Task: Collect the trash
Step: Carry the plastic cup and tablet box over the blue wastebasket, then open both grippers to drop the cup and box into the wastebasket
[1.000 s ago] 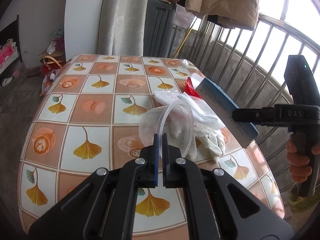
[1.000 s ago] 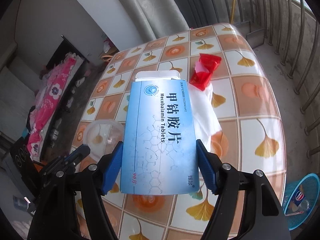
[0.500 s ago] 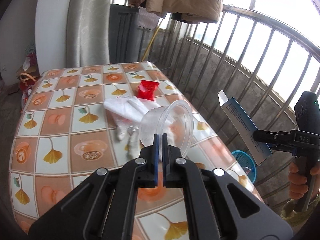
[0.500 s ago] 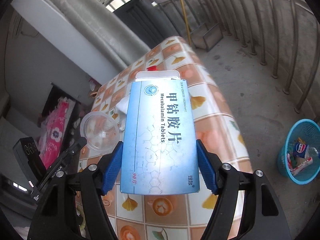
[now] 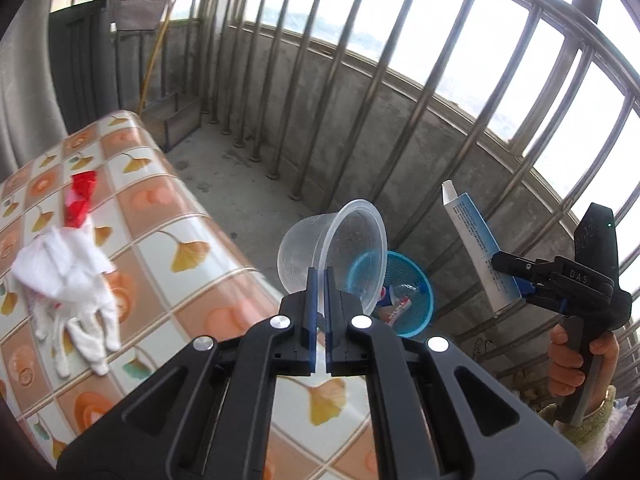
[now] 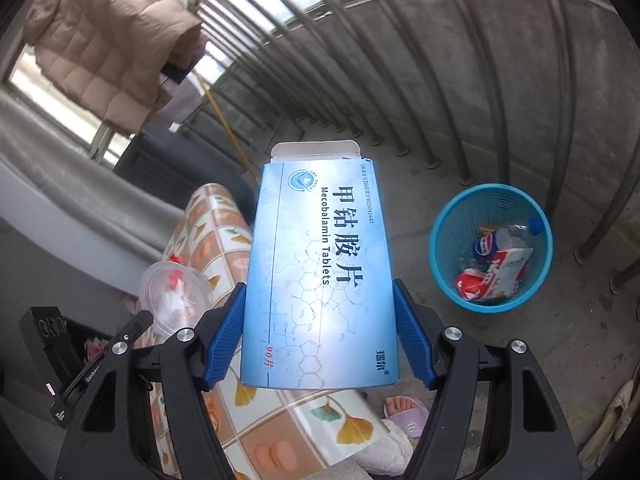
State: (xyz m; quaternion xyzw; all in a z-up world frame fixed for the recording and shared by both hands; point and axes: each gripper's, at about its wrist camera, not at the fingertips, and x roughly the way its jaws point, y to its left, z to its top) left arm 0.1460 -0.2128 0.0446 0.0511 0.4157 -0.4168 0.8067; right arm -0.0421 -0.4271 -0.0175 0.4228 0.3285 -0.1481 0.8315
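On the worktop lie one red wrapper and a heap of white gloves. The left tool, pressed together, pinches the rim of one empty clear cup past the worktop's edge. One blue bin on the floor holds a bottle and wrappers. The right tool clamps one blue box by its sides beside the bin.

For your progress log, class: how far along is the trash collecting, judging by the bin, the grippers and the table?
Done: the blue bin already holds a bottle and wrappers. In hand: the left gripper pinches a clear cup, the right gripper clamps a tablet box, neither dropped yet. Left: white gloves and a red wrapper on the table.
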